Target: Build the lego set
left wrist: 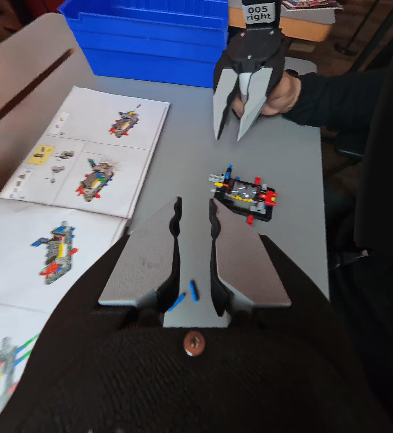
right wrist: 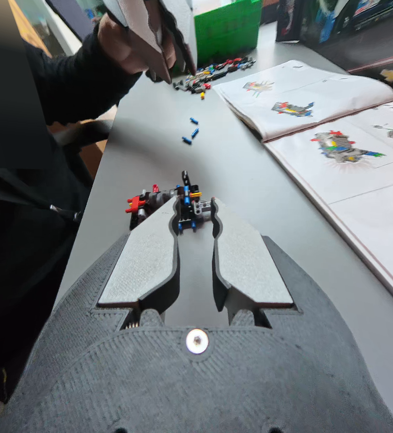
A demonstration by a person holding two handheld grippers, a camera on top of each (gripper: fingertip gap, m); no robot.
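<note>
A partly built lego assembly (left wrist: 244,194), black frame with grey, red, yellow and blue parts, lies on the grey table (left wrist: 190,140). My left gripper (left wrist: 195,203) is open and empty, just left of the assembly. Two loose blue pins (left wrist: 193,290) lie on the table between its fingers. My right gripper (left wrist: 228,138) hangs beyond the assembly, tips down, jaws apart and empty. In the right wrist view my right gripper (right wrist: 195,201) is open with the assembly (right wrist: 153,199) just past its fingertips. Three blue pins (right wrist: 195,132) lie farther on, below my left gripper (right wrist: 181,77).
An open instruction booklet (left wrist: 85,152) covers the table's left side; it also shows in the right wrist view (right wrist: 331,140). A blue bin (left wrist: 148,39) stands at the far end. A pile of loose parts (right wrist: 214,72) lies before a green bin (right wrist: 226,30). The person's sleeve (right wrist: 73,77) is alongside. My right fingertips sit around 15 cm from my left ones.
</note>
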